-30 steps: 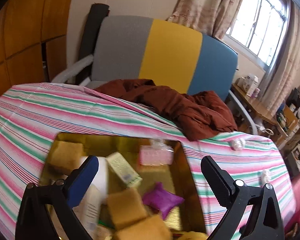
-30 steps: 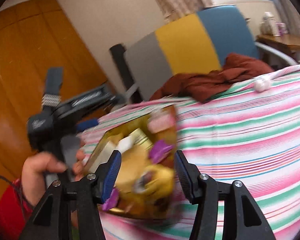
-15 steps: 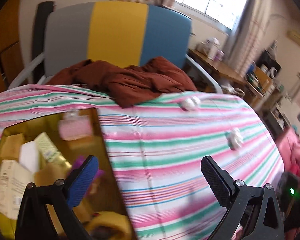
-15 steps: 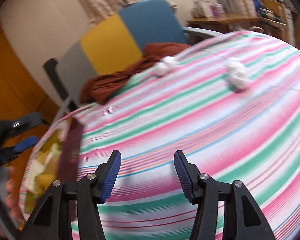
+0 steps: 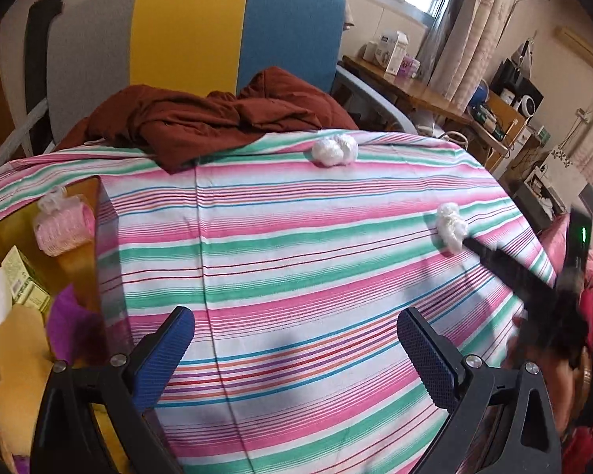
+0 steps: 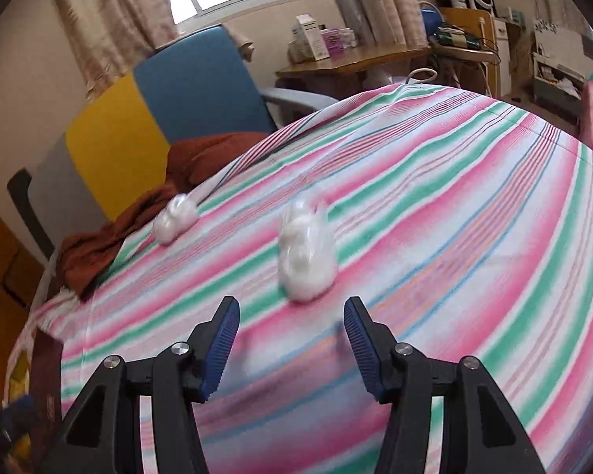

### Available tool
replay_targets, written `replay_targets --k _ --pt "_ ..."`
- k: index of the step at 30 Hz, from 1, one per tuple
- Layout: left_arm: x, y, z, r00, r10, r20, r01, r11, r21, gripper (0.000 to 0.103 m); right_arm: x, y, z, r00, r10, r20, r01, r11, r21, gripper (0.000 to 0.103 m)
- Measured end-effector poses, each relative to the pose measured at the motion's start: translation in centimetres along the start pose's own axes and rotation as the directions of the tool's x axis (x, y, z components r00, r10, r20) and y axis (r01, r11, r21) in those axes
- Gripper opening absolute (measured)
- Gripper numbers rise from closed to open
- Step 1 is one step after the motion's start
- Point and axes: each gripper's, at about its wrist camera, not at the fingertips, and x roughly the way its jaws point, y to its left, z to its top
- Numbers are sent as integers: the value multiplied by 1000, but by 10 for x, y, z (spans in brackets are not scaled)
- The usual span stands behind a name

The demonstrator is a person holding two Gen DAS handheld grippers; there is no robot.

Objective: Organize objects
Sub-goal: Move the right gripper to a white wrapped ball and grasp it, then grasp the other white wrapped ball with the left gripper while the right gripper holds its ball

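Observation:
Two white fluffy bundles lie on the striped cloth [image 5: 296,237]. The near one [image 6: 306,256] sits just ahead of my open, empty right gripper [image 6: 290,335]; in the left wrist view it [image 5: 450,225] touches the tip of the right gripper's black fingers [image 5: 506,268]. The far bundle [image 5: 334,150] [image 6: 176,215] lies by the brown cloth. My left gripper [image 5: 294,339] is open and empty above the striped cloth. A gold box [image 5: 83,197] at the left holds a pink sponge [image 5: 63,225], a green carton [image 5: 21,280], a purple piece [image 5: 69,328] and yellow sponges [image 5: 14,359].
A crumpled brown cloth [image 5: 201,118] lies at the table's far edge, in front of a grey, yellow and blue chair [image 5: 186,35]. A wooden desk [image 6: 355,59] with boxes stands beyond at the right. The table edge drops off at the right.
Both grippers have swung right, away from the gold box. The right gripper has come up close to the near white bundle. Both stay open.

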Motion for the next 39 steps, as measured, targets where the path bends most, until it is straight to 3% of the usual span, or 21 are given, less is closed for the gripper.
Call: replay_targets --k 6,11,13,16,24,30,37,38,39 --pt "13 -3 6 1000 27 -7 -27 1000 16 103 29 6 32 999 -52 15 53 996 -73 56" --pt "29 -7 17 999 54 -5 -54 998 29 103 55 7 29 997 -70 -30 65 988 -143 53" --pt "39 -12 24 998 67 -7 -67 997 36 103 62 4 26 997 -57 -54 50 991 -127 41" --pt "55 -20 38 997 72 -7 -72 996 45 103 62 -1 24 998 -40 -54 34 993 -109 39" --pt "109 -54 94 991 121 58 -129 975 180 103 57 -6 23 999 -26 -34 23 997 -80 39" --pt "158 -63 138 985 160 66 -170 961 217 103 57 -8 22 1000 -16 -24 14 997 -73 39" --pt "195 -75 153 978 162 131 -194 937 290 103 57 -12 20 1000 3 -12 -4 999 -54 39" --pt "196 -76 153 978 156 140 -191 935 298 101 57 -12 20 1000 7 -10 -8 999 -50 39" --pt "200 -77 153 977 153 146 -192 931 309 93 57 -13 20 1000 12 -10 -12 999 -45 39"
